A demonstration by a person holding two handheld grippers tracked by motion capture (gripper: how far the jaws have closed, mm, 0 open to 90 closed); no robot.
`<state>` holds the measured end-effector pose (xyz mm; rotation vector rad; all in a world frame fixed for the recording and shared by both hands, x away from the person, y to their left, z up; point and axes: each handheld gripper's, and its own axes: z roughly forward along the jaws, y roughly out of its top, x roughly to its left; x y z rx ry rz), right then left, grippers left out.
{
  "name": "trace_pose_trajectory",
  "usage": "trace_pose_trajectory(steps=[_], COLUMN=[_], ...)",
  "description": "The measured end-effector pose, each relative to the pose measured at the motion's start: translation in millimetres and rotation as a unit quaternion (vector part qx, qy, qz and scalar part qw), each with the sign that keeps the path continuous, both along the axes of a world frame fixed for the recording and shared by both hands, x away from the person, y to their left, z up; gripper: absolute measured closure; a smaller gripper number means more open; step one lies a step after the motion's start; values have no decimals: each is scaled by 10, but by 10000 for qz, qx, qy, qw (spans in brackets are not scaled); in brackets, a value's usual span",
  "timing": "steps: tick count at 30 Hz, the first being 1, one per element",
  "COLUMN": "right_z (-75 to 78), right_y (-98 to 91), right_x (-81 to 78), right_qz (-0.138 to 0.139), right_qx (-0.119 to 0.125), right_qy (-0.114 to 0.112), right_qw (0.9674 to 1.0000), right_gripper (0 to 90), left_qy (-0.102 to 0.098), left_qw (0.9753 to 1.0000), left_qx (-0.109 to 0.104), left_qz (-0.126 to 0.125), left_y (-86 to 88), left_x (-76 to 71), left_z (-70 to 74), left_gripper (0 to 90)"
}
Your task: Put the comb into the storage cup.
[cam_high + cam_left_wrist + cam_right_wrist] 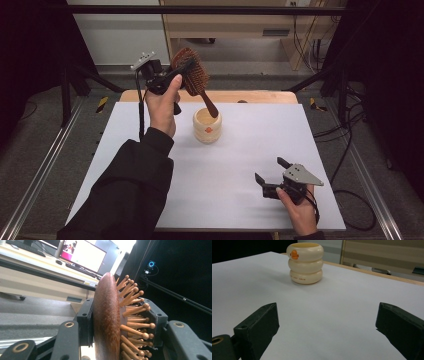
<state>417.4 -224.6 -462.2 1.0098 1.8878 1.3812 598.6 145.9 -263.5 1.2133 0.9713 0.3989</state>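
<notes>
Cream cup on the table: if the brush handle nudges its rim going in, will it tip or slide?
The cream cup looks squat and broad-based, three stacked rings, so it probably resists tipping. It appears empty and likely light, standing on the smooth white table, so a nudge from the hairbrush may slide it.

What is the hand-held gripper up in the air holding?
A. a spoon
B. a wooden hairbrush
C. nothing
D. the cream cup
B: the left hand-held gripper is shut on the wooden hairbrush, its jaws squeezing the head from the smooth back and the bristle side, while the cream cup stands on the table below.
</notes>
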Motion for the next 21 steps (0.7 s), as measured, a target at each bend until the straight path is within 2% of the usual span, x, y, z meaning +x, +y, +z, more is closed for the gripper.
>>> trace_pose_trajectory(steps=[7, 13, 17, 21], right_z=[-6, -14, -12, -14], right_y=[13, 17, 15, 12], right_x=[-1, 4, 2, 4], right_qz=[10, 10, 29, 20], right_qx=[-36, -72, -29, -34], right_qy=[18, 33, 21, 25], right_qw=[10000, 10000, 10000, 10000], right_gripper=[51, 52, 52, 52], left_qy=[5, 16, 11, -27], left_qw=[10000, 9998, 9997, 9993], left_qx=[65, 185, 185, 293], left_qz=[15, 125, 174, 237], left_y=[-23, -34, -20, -9], left_x=[52, 70, 91, 98], left_z=[-58, -102, -133, -156], left_gripper=[503, 503, 503, 502])
